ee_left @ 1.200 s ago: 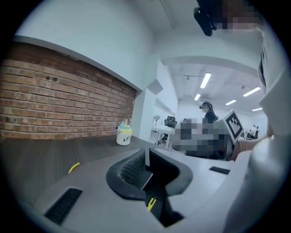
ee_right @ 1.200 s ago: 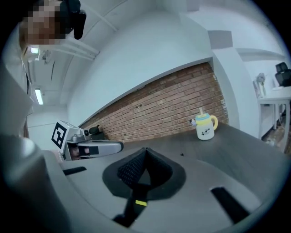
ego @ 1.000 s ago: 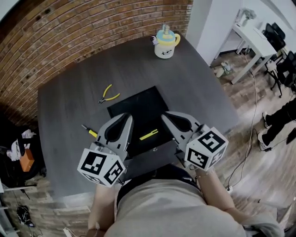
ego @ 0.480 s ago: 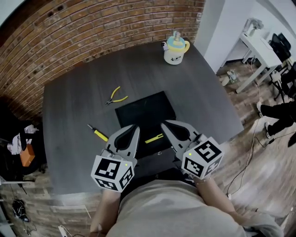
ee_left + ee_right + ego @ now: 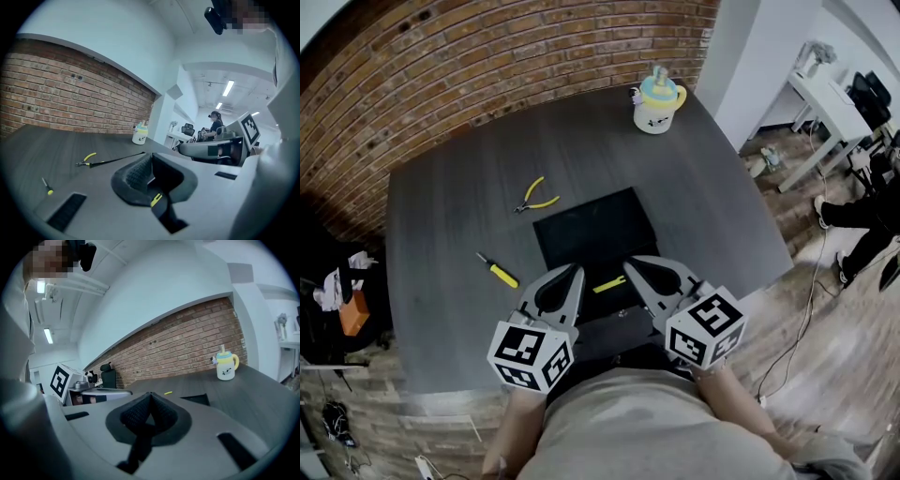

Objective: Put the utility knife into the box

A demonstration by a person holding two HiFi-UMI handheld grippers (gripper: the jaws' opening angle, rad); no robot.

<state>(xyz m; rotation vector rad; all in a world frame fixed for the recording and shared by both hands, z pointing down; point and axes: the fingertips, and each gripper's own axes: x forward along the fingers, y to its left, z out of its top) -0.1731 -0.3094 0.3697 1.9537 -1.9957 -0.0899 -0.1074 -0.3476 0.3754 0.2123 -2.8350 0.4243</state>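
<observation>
1. A slim yellow utility knife [image 5: 609,283] lies near the middle of the dark grey table's [image 5: 441,225] near edge. It rests on the near end of a shallow black rectangular box [image 5: 591,225].
2. The left gripper [image 5: 573,273] and right gripper [image 5: 630,266] hover on either side of the knife. Both are clenched, pads meeting, with nothing between them.
3. The knife looks light, stiff and smooth-sided, so it would likely slip. Across the middle of the handle looks the best place to hold it, clear of the blade end.
4. Whether the knife sits inside the box or across its rim is unclear, as is which end carries the blade.
5. In the left gripper view, only a yellow sliver [image 5: 157,200] shows below the pads, probably the knife.
6. The near end of the box is hidden behind the grippers.
</observation>
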